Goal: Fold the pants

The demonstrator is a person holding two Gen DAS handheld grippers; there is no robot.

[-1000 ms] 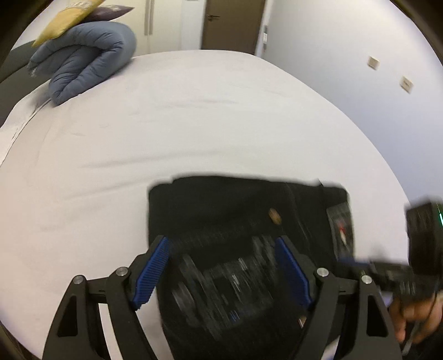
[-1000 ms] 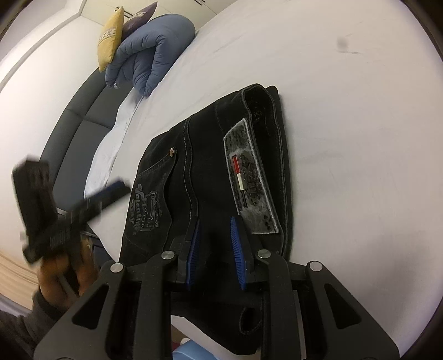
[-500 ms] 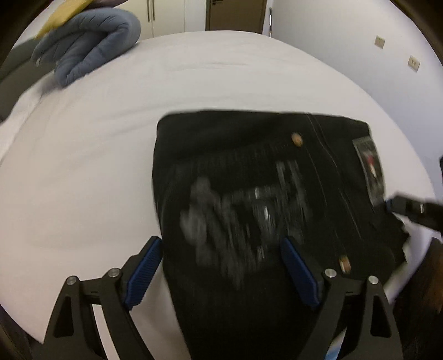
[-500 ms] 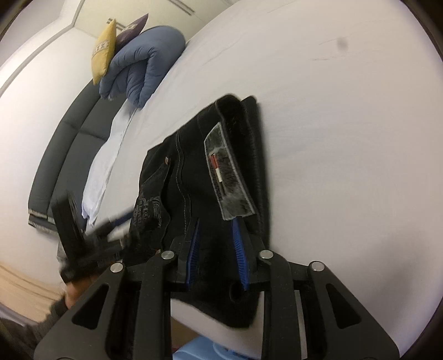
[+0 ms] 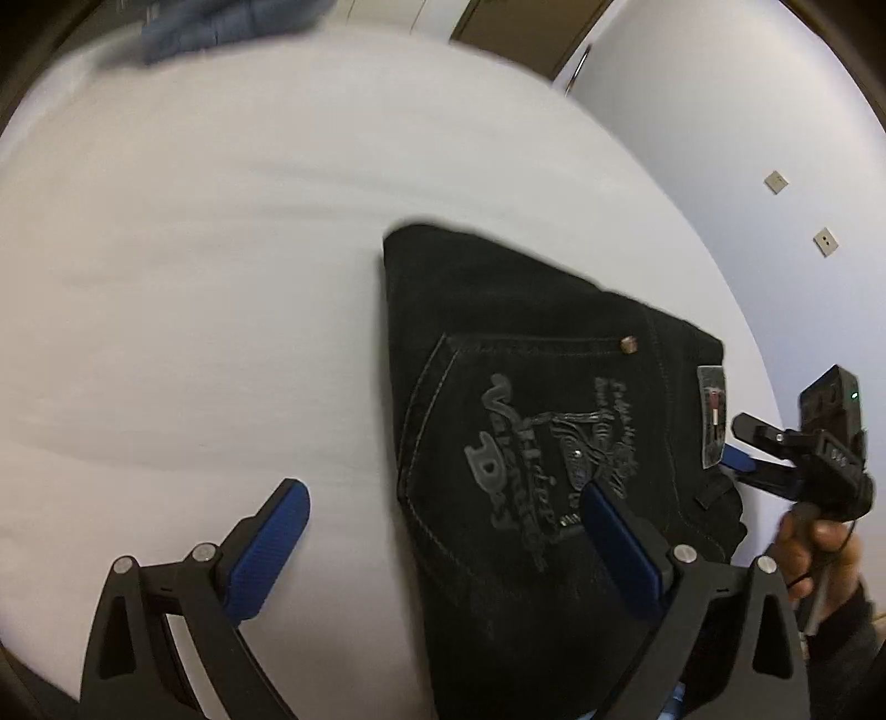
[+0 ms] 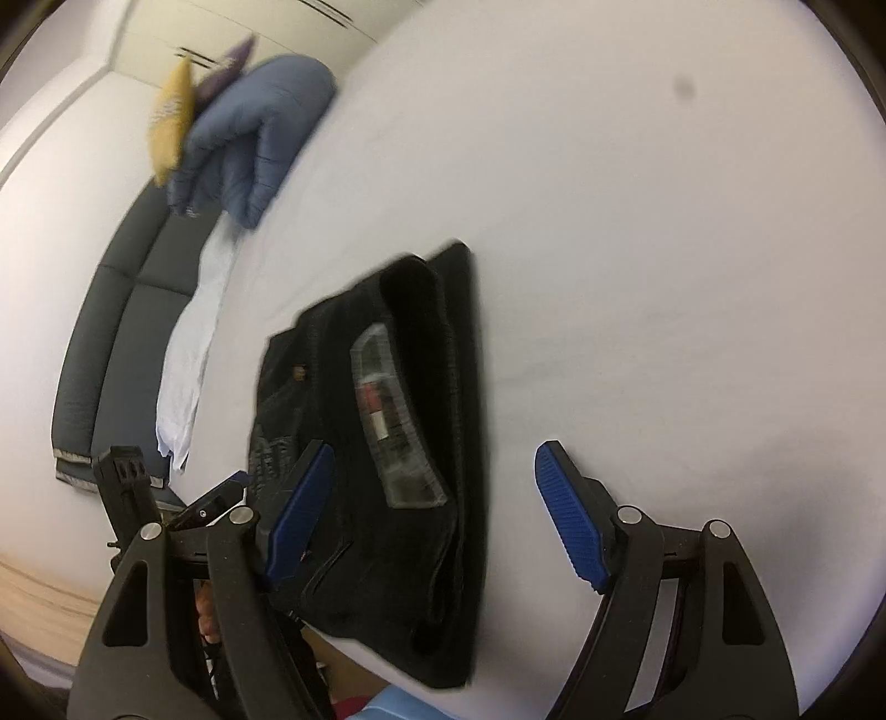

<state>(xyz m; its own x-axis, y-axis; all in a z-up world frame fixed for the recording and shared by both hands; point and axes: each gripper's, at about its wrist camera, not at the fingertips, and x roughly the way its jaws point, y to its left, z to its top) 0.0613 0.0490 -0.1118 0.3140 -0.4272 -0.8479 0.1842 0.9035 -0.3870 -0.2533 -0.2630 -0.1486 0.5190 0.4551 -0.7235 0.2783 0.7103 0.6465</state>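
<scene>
The black pants (image 5: pixel 526 421) lie folded into a compact stack on the white bed, back pocket with grey embroidery and waist patch facing up. They also show in the right wrist view (image 6: pixel 398 443), near the bed's front edge. My left gripper (image 5: pixel 443 548) is open and empty, hovering over the stack's left edge. My right gripper (image 6: pixel 432 520) is open and empty, its jaws standing on either side of the waist end. The right gripper also shows in the left wrist view (image 5: pixel 797 454) at the stack's right edge.
A folded blue duvet (image 6: pixel 255 138) with yellow and purple cushions (image 6: pixel 171 116) lies at the far end of the bed (image 6: pixel 664 249). A dark sofa (image 6: pixel 111 354) stands beside the bed. A wall and a door (image 5: pixel 526 33) lie beyond.
My right gripper has opened and let go of the pants' waist end. My left gripper has shifted left, so the stack now sits under its right finger.
</scene>
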